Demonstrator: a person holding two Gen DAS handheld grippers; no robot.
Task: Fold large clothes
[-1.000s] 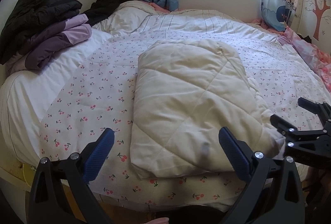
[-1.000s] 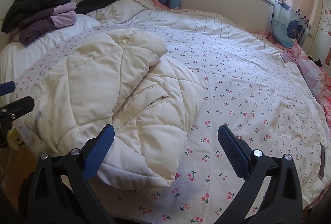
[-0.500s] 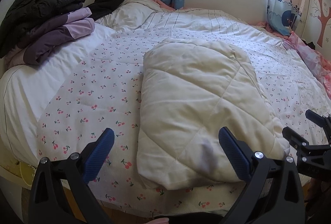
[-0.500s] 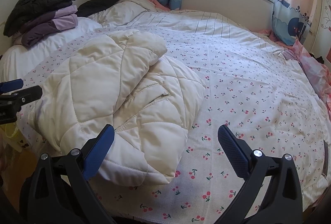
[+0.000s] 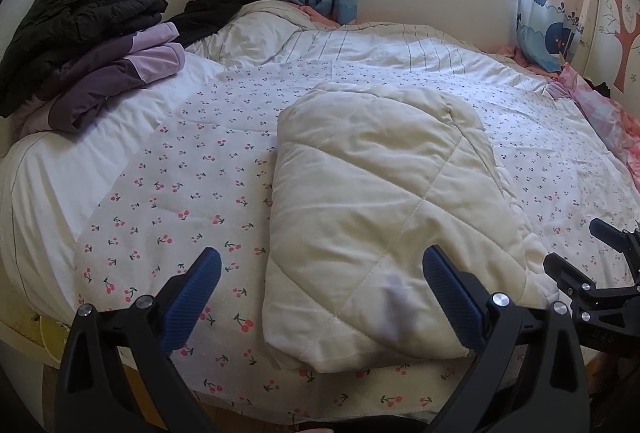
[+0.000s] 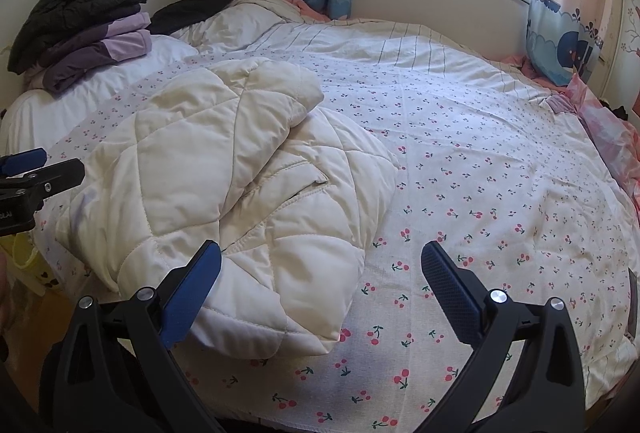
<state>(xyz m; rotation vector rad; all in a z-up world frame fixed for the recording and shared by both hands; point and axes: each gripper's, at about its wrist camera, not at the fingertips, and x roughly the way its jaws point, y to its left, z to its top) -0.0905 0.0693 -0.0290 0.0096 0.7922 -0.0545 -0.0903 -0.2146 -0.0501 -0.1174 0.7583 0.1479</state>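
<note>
Your left gripper (image 5: 320, 297) and right gripper (image 6: 320, 291) both stand with fingers spread wide, holding nothing, just as a second ago. The folded cream quilted jacket (image 5: 384, 217) lies on the cherry-print bed (image 5: 192, 169), its near hem between and just beyond your left fingers (image 5: 450, 297); since the earlier frame it sits slightly farther right in that view. From the right wrist, the jacket (image 6: 224, 201) lies ahead of your left-hand finger (image 6: 192, 289), its place unchanged. A pile of dark and purple clothes (image 5: 92, 45) rests well beyond, to the far left.
</note>
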